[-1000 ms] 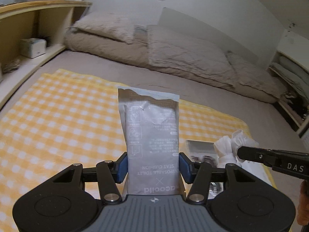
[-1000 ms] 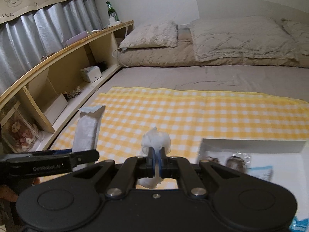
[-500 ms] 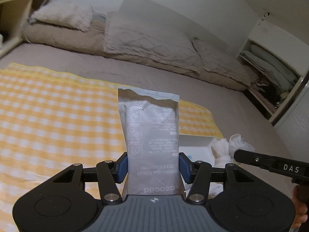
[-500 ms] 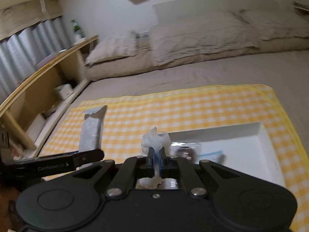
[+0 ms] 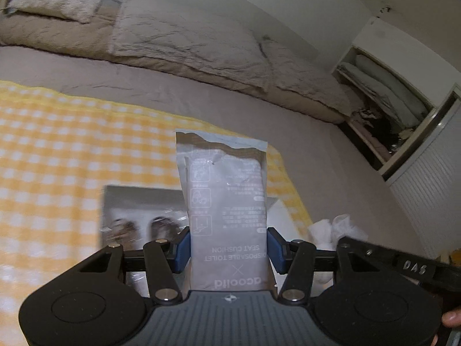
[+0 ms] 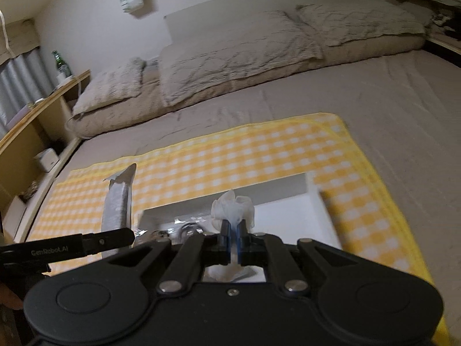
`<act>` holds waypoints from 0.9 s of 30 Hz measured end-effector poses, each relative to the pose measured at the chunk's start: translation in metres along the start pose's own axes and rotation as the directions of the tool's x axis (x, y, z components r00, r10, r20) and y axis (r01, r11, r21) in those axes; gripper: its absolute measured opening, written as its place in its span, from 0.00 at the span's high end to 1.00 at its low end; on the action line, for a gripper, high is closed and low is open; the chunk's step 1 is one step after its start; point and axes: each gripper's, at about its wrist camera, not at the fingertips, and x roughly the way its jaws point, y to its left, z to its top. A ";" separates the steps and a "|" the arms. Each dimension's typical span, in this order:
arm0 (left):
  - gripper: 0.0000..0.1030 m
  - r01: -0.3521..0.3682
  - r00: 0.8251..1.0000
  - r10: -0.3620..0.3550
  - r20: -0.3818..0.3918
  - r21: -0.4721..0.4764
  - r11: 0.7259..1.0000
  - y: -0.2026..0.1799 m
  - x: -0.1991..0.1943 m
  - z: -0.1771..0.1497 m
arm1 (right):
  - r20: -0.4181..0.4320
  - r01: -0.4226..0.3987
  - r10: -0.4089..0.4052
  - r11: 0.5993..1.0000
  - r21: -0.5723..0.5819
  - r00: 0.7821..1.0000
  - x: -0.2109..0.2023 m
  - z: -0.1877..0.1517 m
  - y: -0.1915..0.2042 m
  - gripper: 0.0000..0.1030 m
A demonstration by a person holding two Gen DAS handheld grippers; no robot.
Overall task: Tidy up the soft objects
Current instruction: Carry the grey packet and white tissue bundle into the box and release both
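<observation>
My left gripper (image 5: 227,248) is shut on a grey "disposable toilet seat cushion" packet (image 5: 227,196), gripped upright between its blue pads. In the right wrist view the same packet (image 6: 118,201) stands edge-on at the left. My right gripper (image 6: 233,230) is shut on a crumpled white tissue wad (image 6: 233,207), which also shows at the right of the left wrist view (image 5: 334,227). Both hover over a shallow white box (image 6: 288,210) on the yellow checked cloth (image 6: 259,150). A clear bag with dark round items (image 5: 138,225) lies in the box.
The cloth lies on a grey bed sheet (image 6: 389,101). A beige duvet (image 5: 187,37) and a fluffy pillow (image 6: 112,86) line the far side. A wooden shelf with a green bottle (image 6: 59,63) runs along the left. An open closet (image 5: 386,101) stands at the right.
Both grippers have swung to the right across the checked cloth, each keeping its hold. The white box, earlier off to the right, now sits directly beneath them.
</observation>
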 end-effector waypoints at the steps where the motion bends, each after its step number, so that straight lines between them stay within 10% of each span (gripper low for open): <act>1: 0.47 0.017 1.000 -0.017 -0.001 0.000 1.000 -0.006 0.007 0.000 | 0.001 0.006 -0.006 1.000 0.004 1.000 0.001 0.001 -0.005 0.96; 12: 0.47 0.248 0.963 -0.261 -0.072 -0.153 0.957 -0.038 0.102 -0.030 | 0.063 0.113 -0.115 0.993 0.032 0.991 -0.005 0.018 -0.052 0.96; 27: 0.47 0.078 0.983 -0.101 -0.151 -0.148 0.986 -0.015 0.165 -0.041 | 0.008 0.097 -0.097 0.995 0.019 0.995 0.020 0.016 -0.068 0.96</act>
